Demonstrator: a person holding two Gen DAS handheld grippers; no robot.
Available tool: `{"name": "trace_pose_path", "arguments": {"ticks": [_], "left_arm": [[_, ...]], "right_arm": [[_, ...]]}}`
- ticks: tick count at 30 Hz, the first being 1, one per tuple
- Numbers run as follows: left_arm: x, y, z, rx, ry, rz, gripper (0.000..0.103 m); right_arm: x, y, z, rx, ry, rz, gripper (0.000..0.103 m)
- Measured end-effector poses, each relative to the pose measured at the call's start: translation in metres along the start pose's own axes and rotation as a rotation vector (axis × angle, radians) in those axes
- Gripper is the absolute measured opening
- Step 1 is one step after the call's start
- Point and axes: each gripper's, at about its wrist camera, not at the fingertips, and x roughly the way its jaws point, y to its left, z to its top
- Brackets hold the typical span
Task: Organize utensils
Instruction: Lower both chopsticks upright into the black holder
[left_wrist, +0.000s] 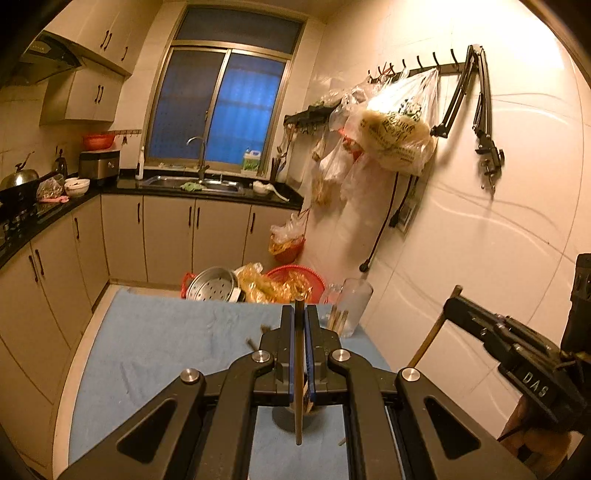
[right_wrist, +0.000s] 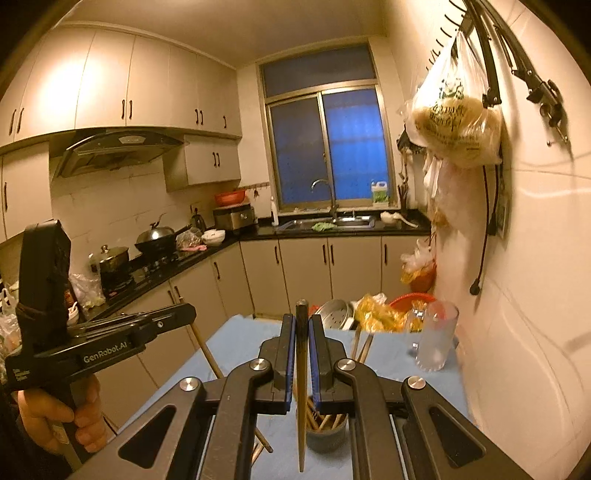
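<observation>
1. While both hands are holding their tools above the table draped in a blue cloth (left_wrist: 155, 332), the left black two-finger gripper (left_wrist: 299, 332) is clamping its blue-padded jaws on a thin brown wooden chopstick (left_wrist: 298, 406), which is standing nearly upright between the pads with its lower end hanging free above the cloth.
2. The right black two-finger gripper (right_wrist: 303, 343) is likewise pinching a second slim wooden chopstick (right_wrist: 302, 417), dark at its top and pale brown lower down, and it is also hanging almost vertically.
3. A small grey round cup (right_wrist: 327, 439) is sitting on the cloth just below and behind that second chopstick, holding a bunch of other wooden chopsticks (right_wrist: 325, 421).
4. A tall clear glass jar (right_wrist: 437, 339) is standing near the far right edge of the table, close to the white tiled wall (right_wrist: 524, 295).
5. A couple of loose sticks (right_wrist: 264, 443) are lying on the cloth beside the cup.
6. A person's hand (right_wrist: 55, 413) is gripping the handle of the left tool, seen at the left of the right wrist view.
7. Beyond the table, a red plastic basket (left_wrist: 295, 280) and a perforated metal steamer tray (left_wrist: 212, 284) are sitting low down in front of the cabinets.
</observation>
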Motion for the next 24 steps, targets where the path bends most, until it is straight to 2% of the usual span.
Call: {"name": "trace_pose_path", "arguments": {"ticks": [10, 15, 24], "left_arm": [[0.032, -0.004, 0.018, -0.015, -0.038, -0.003, 0.005], [0.052, 0.001, 0.013, -0.031, -0.022, 0.002, 0.005], [0.083, 0.005, -0.006, -0.038, 0.038, 0.016, 0.005]], "right_arm": [[0.030, -0.010, 0.015, -0.015, -0.044, -0.031, 0.008], [0.043, -0.014, 0.013, -0.020, -0.050, -0.044, 0.008], [0.073, -0.031, -0.006, 0.016, -0.011, -0.036, 0.008]]}}
